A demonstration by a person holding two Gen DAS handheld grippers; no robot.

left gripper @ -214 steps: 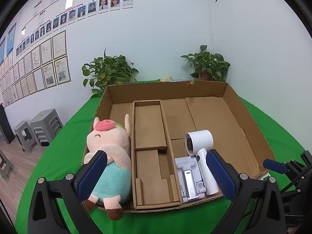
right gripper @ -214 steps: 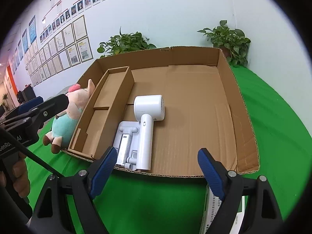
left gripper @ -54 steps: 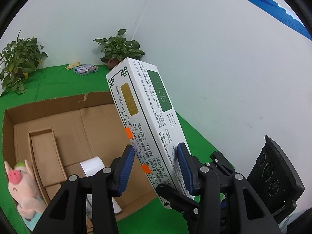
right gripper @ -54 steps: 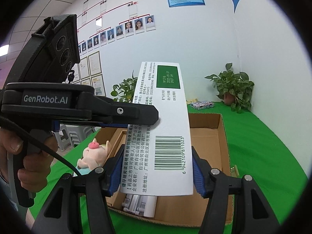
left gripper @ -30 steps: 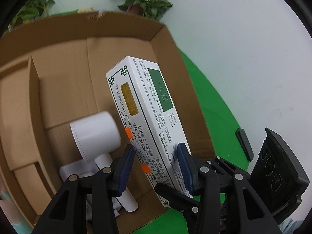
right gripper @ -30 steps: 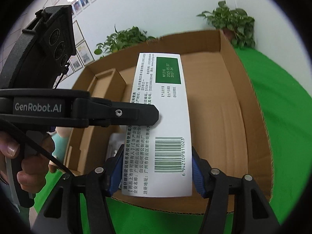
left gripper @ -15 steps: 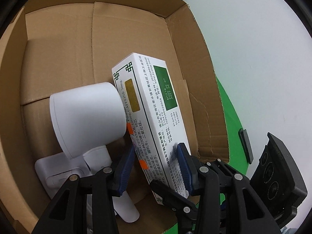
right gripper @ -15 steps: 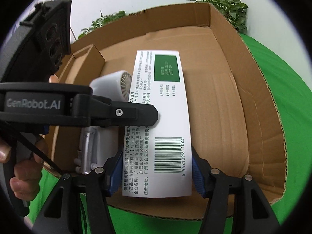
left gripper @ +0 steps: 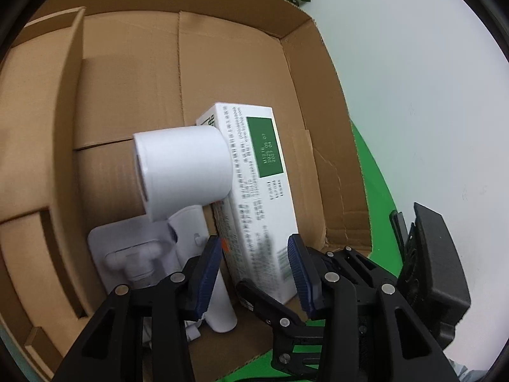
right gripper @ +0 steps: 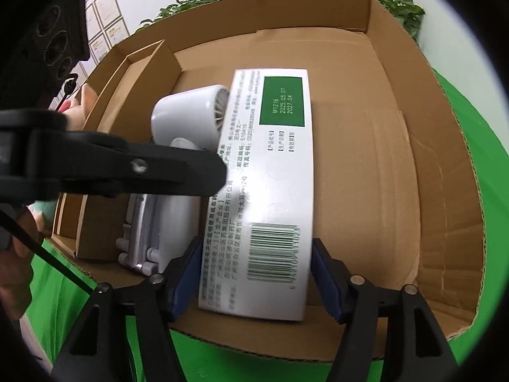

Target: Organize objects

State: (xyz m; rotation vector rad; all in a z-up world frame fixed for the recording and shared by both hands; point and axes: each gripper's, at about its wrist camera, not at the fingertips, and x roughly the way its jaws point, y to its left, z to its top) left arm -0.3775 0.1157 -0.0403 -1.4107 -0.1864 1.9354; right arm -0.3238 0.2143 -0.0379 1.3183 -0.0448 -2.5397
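Note:
A long white box (left gripper: 254,175) with a green label and a barcode (right gripper: 273,165) lies tilted inside the open cardboard carton (right gripper: 451,191). It is close beside a white hair dryer (left gripper: 181,172) (right gripper: 187,111). My left gripper (left gripper: 254,270) is shut on the near end of the box, one pad on each narrow side. My right gripper (right gripper: 256,273) holds the same end across the wide face. Its jaws are opening, though the pads still lie against the box edges. One of the left tool's fingers (right gripper: 143,168) crosses the right wrist view.
The hair dryer rests on a white holder (left gripper: 127,245). Cardboard dividers (left gripper: 63,95) form narrow compartments on the carton's left side, and a pink plush (right gripper: 79,105) shows beyond them. Bare carton floor (right gripper: 366,159) lies right of the box. Green cloth (right gripper: 222,350) surrounds the carton.
Both grippers have sunk into the carton with the white box. Its far end has come down right beside the hair dryer's head.

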